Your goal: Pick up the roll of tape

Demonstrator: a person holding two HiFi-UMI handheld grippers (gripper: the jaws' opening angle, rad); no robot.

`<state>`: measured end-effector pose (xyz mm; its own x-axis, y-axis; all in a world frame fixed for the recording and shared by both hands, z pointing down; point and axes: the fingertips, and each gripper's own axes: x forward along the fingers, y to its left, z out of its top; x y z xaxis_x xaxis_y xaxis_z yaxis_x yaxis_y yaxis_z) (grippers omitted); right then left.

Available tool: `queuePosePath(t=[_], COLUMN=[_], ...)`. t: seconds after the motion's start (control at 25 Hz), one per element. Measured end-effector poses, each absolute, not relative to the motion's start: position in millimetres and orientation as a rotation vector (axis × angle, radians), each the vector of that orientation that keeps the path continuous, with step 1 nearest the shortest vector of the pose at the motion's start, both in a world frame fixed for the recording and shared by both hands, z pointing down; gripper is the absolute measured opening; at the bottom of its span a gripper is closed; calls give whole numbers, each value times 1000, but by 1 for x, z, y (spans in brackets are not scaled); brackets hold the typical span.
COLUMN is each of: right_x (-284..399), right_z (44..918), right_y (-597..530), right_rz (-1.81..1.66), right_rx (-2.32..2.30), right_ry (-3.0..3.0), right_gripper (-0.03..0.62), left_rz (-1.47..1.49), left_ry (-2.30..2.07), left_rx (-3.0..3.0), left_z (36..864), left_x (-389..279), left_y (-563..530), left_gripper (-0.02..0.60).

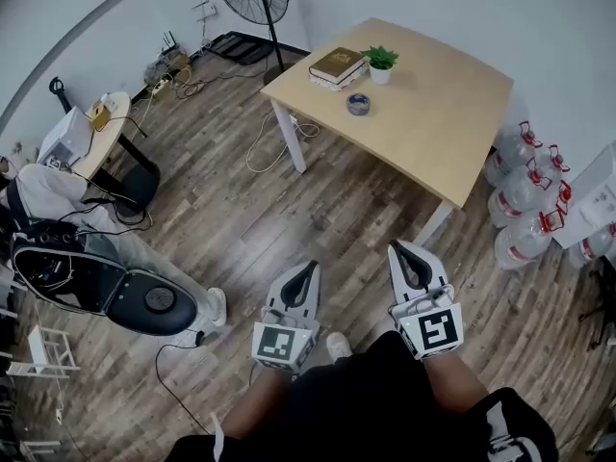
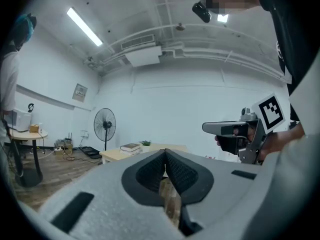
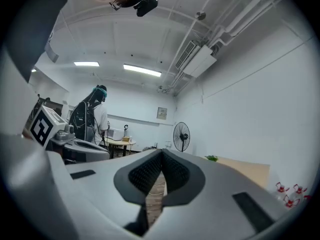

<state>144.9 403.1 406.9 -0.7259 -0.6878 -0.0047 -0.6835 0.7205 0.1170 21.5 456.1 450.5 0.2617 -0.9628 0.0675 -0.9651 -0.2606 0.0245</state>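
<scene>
Blue-grey roll of tape [image 1: 358, 104]: flat on pale wooden table [image 1: 452, 114], near green potted plant [image 1: 381, 63]. Grey left gripper [image 1: 308, 272], grey right gripper [image 1: 404, 250]: jaws closed, holding nothing.

The left gripper [image 1: 309, 267] and the right gripper [image 1: 400, 247] are each formed as a pale grey moulded shell tapering to two pointed jaws, which are lined with black ribbed pads [image 2: 149, 174]. A cube [image 1: 279, 344] faced with black-and-white square markers is mounted at the rear of each. Black clothing [image 1: 366, 407] bearing an unreadable white print is worn, with a white shoe [image 1: 338, 346].
</scene>
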Motion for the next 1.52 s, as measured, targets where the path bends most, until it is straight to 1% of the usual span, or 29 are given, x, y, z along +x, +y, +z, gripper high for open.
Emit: queuePosePath(t=[0.32,0.56,0.96,1.16,1.52], right_x=[132,126,94,91,96], right_z=[417,423,421,422,423], right_y=[380,335,219,164,76], right_rz=[-151,-138,-117,-99,-37], right_rx=[1156,1159,1163,1156,1153], right_ry=[-2846,-2834,-2843,-2823,-2823], right_gripper=[-6,-6,-6,-6,-6], left_rz=[58,96,123,121,159], left_ry=[-1860,-1856,-1879,-1904,-1898], left_rx=[2426,2442,2426,2383,2384], left_z=[463,467,461,457,455], left_x=[-2,-11,-37,-49,-45], left_y=[438,399,292,240,154], left_gripper=[0,0,0,0,0])
